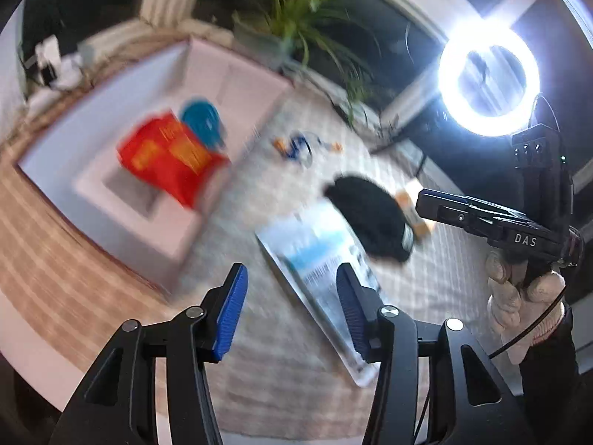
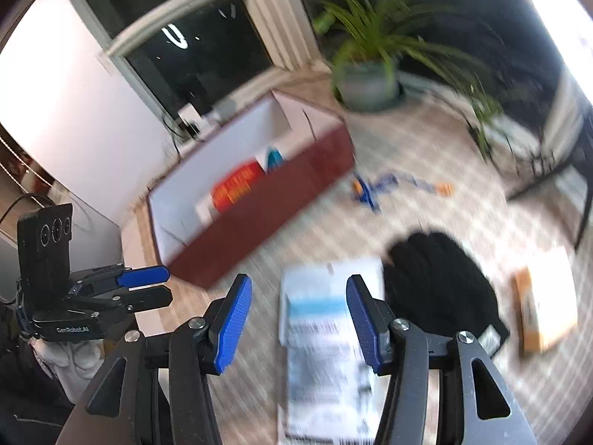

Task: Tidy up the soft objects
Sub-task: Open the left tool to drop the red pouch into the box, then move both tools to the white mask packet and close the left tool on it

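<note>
A black knit hat (image 1: 370, 218) (image 2: 441, 285) lies on the checked cloth. Beside it lies a flat white and blue packet (image 1: 326, 289) (image 2: 326, 356). A blue and orange item (image 1: 300, 146) (image 2: 374, 187) lies farther back. An open box (image 1: 207, 74) (image 2: 304, 174) holds a red packet (image 1: 166, 155) (image 2: 237, 187) and a blue thing (image 1: 202, 120) (image 2: 274, 159). My left gripper (image 1: 291, 311) is open and empty above the white packet's left edge; it also shows in the right wrist view (image 2: 148, 285). My right gripper (image 2: 298, 322) is open and empty above the white packet.
A small orange and white box (image 2: 545, 307) (image 1: 415, 207) lies right of the hat. A potted plant (image 2: 370, 78) (image 1: 292, 26) stands behind the box. A bright ring light (image 1: 489, 78) stands at the right. Both views are motion-blurred.
</note>
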Motion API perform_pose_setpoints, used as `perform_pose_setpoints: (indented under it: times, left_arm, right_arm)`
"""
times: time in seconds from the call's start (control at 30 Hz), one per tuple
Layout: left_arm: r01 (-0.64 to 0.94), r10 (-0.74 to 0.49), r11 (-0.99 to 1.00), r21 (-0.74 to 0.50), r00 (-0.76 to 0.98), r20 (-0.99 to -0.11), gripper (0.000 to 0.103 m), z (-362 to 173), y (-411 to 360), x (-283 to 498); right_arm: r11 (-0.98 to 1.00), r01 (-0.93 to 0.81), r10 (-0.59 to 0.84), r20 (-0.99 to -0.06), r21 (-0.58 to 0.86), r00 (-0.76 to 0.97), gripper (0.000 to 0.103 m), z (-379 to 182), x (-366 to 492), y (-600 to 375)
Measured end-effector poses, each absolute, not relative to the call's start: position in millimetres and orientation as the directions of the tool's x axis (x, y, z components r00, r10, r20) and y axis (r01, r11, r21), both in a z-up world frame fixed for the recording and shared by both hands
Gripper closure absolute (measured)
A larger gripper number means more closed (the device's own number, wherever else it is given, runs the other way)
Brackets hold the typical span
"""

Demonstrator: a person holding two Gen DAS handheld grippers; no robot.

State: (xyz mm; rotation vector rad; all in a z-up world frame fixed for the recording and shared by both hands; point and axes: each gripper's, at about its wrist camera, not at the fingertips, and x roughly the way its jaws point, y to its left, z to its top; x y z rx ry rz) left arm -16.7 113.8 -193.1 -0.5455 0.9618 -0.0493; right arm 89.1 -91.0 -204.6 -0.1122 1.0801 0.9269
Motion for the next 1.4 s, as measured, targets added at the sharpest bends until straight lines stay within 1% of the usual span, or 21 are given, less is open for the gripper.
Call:
perform_pose_setpoints:
  times: [0.2, 0.4, 0.53, 0.57, 0.63, 0.87, 1.0, 1.33, 1.4]
  left_arm:
    - [-0.208, -0.352, 0.829, -0.518, 0.526, -0.774, 0.053, -229.3, 78.7, -22.7]
    - [-0.247, -0.368, 0.805, -0.539, 0.505, -0.781, 0.053, -257.1, 56.1, -28.2]
    - [-0.273, -0.373, 0.790, -0.549, 0.496, -0.784, 0.053, -270.0, 48.1, -30.6]
    - [-0.278, -0.376, 0.786, -0.553, 0.495, -0.783, 0.053, -272.8, 46.2, -31.0]
    - [-0.289, -0.372, 0.783, -0.551, 0.493, -0.787, 0.053, -277.1, 43.0, -32.1]
    - [-0.310, -0.372, 0.770, -0.558, 0.493, -0.786, 0.053, -286.0, 33.0, -28.8]
    - [-0.319, -0.368, 0.768, -0.555, 0.489, -0.790, 0.053, -289.4, 27.8, -24.9]
    - [-0.331, -0.357, 0.770, -0.545, 0.484, -0.799, 0.053, -297.8, 19.1, -10.2]
    - [-0.329, -0.351, 0.775, -0.540, 0.487, -0.800, 0.055, -297.5, 18.3, -7.4]
  right_arm:
    - [0.676, -0.635, 0.549, -0.830, 0.373, 0.096, 0.053, -252.1, 80.2, -122.2]
    - [0.700, -0.633, 0.480, -0.874, 0.330, 0.076, 0.053, -289.2, 72.9, -134.9]
    - [0.702, -0.626, 0.475, -0.879, 0.340, 0.054, 0.055, -303.9, 76.2, -141.2]
    - [0.699, -0.627, 0.476, -0.878, 0.344, 0.048, 0.055, -306.1, 76.7, -141.7]
    - [0.692, -0.634, 0.472, -0.881, 0.345, 0.036, 0.061, -310.3, 77.6, -141.4]
    - [0.670, -0.653, 0.469, -0.883, 0.354, 0.002, 0.067, -322.8, 80.5, -138.6]
    - [0.660, -0.653, 0.477, -0.879, 0.370, -0.016, 0.071, -328.2, 85.8, -141.8]
    - [0.634, -0.646, 0.510, -0.858, 0.426, -0.066, 0.072, -336.5, 94.4, -146.8]
    - [0.630, -0.642, 0.515, -0.854, 0.436, -0.074, 0.072, -338.9, 95.7, -147.5]
